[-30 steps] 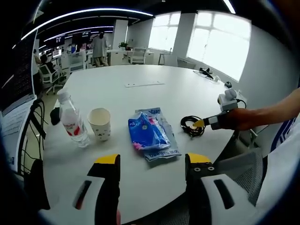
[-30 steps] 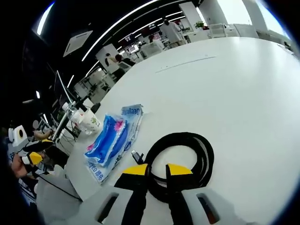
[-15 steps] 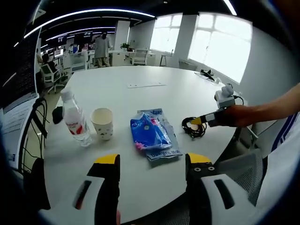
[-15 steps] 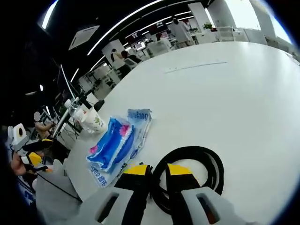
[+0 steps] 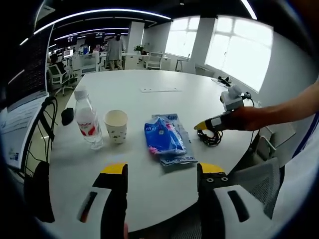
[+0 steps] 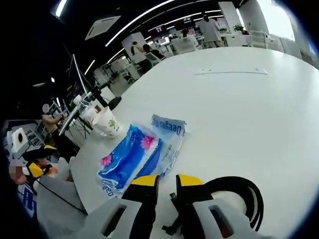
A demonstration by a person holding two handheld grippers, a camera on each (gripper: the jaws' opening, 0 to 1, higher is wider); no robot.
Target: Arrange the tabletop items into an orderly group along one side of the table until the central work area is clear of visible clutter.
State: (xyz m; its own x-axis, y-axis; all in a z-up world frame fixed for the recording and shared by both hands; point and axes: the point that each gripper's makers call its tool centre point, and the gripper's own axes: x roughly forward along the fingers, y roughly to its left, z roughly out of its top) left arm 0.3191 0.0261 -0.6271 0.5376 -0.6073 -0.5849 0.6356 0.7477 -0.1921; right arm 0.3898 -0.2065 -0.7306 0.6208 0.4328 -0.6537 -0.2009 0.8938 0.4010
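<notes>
The black cable coil (image 6: 238, 199) has come up off the bench (image 6: 239, 104), pinched in the right gripper (image 6: 166, 180); the blue packets (image 6: 130, 157) lie leftward. The left gripper (image 5: 162, 170) hangs open.

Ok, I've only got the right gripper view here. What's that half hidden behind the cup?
Observer: A clear bottle with a red label, standing upright beside the cup, not touching it.
Operator: And is the left gripper holding anything?
Observer: No. The left gripper is open and empty, over the near edge of the table.
</notes>
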